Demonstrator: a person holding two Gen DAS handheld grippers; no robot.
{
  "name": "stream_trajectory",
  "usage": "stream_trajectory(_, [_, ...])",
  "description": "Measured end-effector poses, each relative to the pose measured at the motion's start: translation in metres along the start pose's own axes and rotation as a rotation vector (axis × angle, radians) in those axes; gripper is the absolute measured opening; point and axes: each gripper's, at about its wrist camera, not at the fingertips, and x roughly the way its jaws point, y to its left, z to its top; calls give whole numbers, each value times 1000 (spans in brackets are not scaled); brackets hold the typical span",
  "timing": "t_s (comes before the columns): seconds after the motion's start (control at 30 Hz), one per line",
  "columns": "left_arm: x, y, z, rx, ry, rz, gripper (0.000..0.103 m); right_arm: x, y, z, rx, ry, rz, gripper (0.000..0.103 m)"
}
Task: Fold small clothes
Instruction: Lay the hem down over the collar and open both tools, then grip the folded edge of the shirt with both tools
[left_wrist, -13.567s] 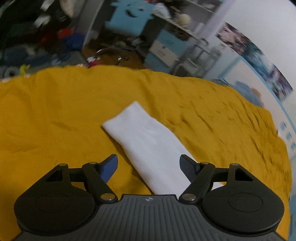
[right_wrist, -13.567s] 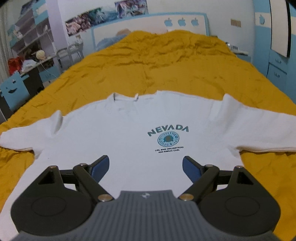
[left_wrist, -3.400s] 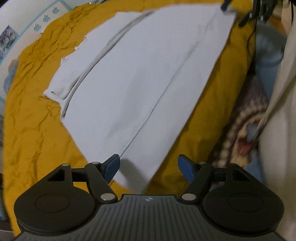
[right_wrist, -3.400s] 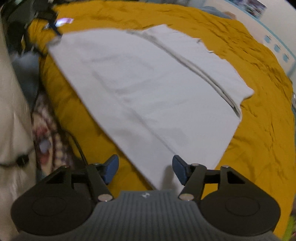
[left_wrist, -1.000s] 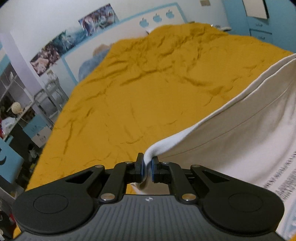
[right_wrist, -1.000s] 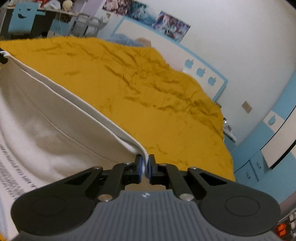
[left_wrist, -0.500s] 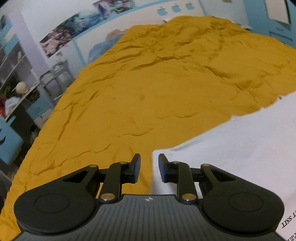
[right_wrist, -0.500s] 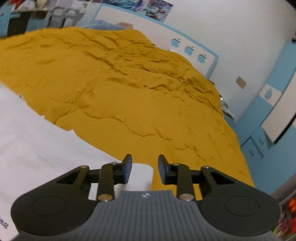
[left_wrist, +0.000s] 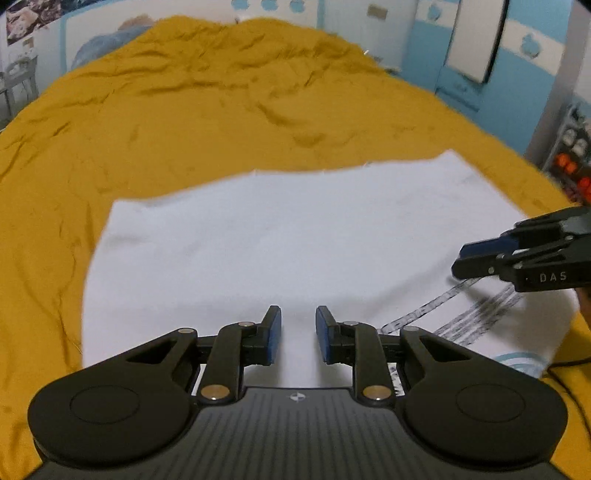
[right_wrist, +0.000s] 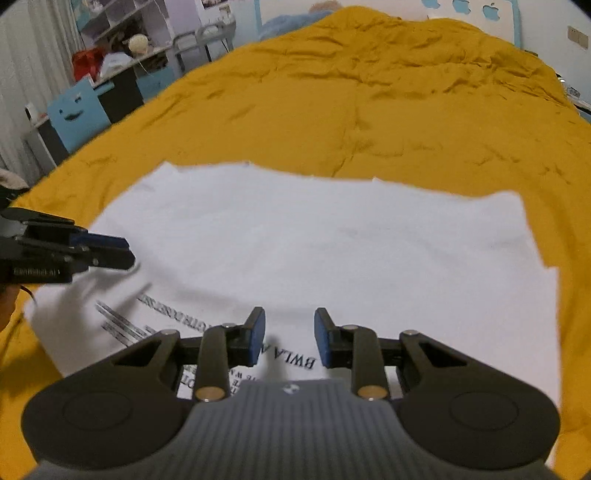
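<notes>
A white shirt (left_wrist: 288, 243) lies folded in a wide rectangle on the yellow bedspread (left_wrist: 184, 110); black printed text shows along its near edge (right_wrist: 291, 360). My left gripper (left_wrist: 297, 334) hovers over the shirt's near edge, jaws a little apart, holding nothing. My right gripper (right_wrist: 288, 334) is likewise slightly open and empty above the printed text. Each gripper shows in the other's view: the right one at the right edge (left_wrist: 480, 258), the left one at the left edge (right_wrist: 107, 251).
The yellow bedspread (right_wrist: 369, 110) covers the whole bed beyond the shirt. A desk and shelves with clutter (right_wrist: 110, 62) stand to the left. Blue cabinets (left_wrist: 461, 55) stand at the right, past the bed's edge.
Both grippers let go of the shirt's folded edge, opened a little and pulled back toward me. The shirt now lies flat, folded over, with more of it in view.
</notes>
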Motion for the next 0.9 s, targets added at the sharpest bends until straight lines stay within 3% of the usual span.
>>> stream_trajectory(0.13, [26,14,10,-79,18,31,24,30,-10,7,70,-11,-42,20])
stream_trajectory(0.3, [49,34,33,-167,-13,55,19,65,-27,35,70,-54,-128,19])
stream_trajectory(0.37, [60,40,38,-174,-27,102,16,77,-33,45,56,-66,-158,18])
stream_trajectory(0.53, [85,60,48,-289,-32,93,7,101,-48,61,62,-88,-180,12])
stream_trajectory(0.67, [90,62,53,-300,-100,136,7,119,-58,75,92,-90,-209,9])
stream_trajectory(0.8, [83,70,62,-356,-112,156,7,113,-70,78,169,-123,-202,5])
stream_trajectory(0.87, [69,69,62,-336,-135,200,7,98,-75,76,195,-147,-212,20])
stream_trajectory(0.9, [61,70,61,-323,-138,208,8,88,-78,74,208,-157,-220,34])
